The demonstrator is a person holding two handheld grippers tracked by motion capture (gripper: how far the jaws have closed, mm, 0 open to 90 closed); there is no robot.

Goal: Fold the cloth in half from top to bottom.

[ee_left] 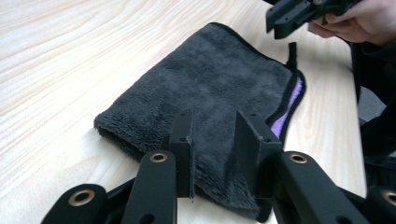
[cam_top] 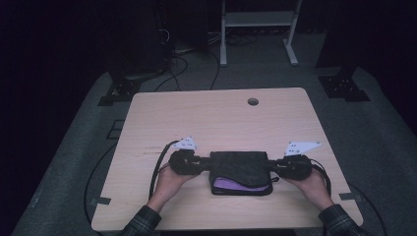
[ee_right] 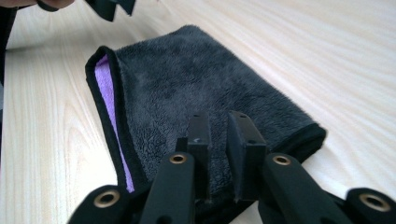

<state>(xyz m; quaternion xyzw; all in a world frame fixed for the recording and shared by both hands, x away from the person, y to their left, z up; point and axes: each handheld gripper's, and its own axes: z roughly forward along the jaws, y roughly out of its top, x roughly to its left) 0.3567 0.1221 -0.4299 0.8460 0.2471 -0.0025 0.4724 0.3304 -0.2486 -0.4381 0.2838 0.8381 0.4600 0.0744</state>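
A folded dark grey towel [cam_top: 241,169] with a purple inner face lies on the near part of the wooden table [cam_top: 221,113]. My left gripper [cam_top: 209,163] is at its left end. In the left gripper view its jaws [ee_left: 215,119] stand apart over the towel [ee_left: 210,88], pads clear of the pile. My right gripper [cam_top: 270,166] is at the right end. In the right gripper view its jaws [ee_right: 218,116] stand close together on the towel's [ee_right: 196,79] near edge, with fabric in the narrow gap. The purple layer [ee_right: 105,84] peeks out along the side nearest the person.
A round cable hole [cam_top: 253,102] sits near the table's far edge. Beyond the table stand a white frame [cam_top: 258,19], loose cables [cam_top: 172,69] on the grey floor and black stand feet [cam_top: 344,86]. Bare tabletop lies behind the towel.
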